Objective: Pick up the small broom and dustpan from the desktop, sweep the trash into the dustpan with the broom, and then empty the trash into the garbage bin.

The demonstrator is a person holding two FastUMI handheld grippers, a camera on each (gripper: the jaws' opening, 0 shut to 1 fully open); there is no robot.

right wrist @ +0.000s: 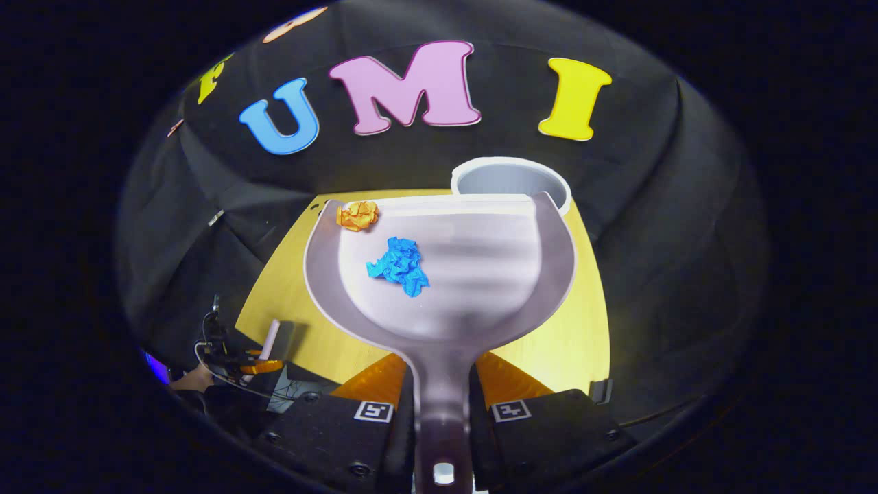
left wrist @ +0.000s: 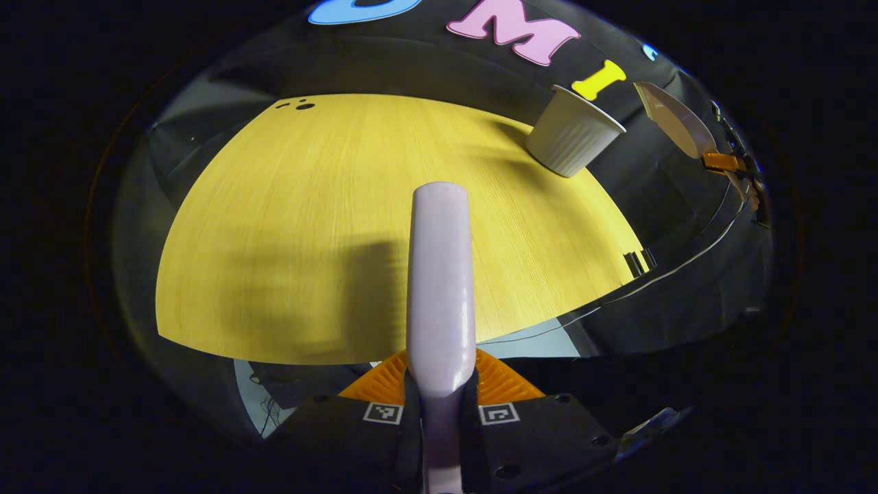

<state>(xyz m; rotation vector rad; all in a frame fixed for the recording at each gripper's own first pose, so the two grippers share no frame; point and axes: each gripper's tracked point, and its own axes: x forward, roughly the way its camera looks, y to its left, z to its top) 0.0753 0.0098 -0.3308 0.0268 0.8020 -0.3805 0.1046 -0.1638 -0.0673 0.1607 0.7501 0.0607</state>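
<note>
My left gripper (left wrist: 440,387) is shut on the small broom (left wrist: 440,274), whose pale rounded handle points forward over the yellow desktop (left wrist: 288,206); its bristles are hidden. My right gripper (right wrist: 442,384) is shut on the handle of the grey dustpan (right wrist: 480,288), held above the table. A blue crumpled paper (right wrist: 400,266) lies in the pan's middle and an orange one (right wrist: 357,215) at its front left lip. The white garbage bin (right wrist: 511,180) stands just beyond the pan's front edge. In the left gripper view the bin (left wrist: 573,134) is at the far right, with the raised dustpan (left wrist: 675,123) beyond it.
The left gripper (right wrist: 257,363) with the broom handle (right wrist: 271,339) shows at the lower left of the right gripper view, off the table's edge. Small dark marks (left wrist: 298,105) dot the far corner. Two black clips (left wrist: 638,262) and a thin cable sit at the table's right edge.
</note>
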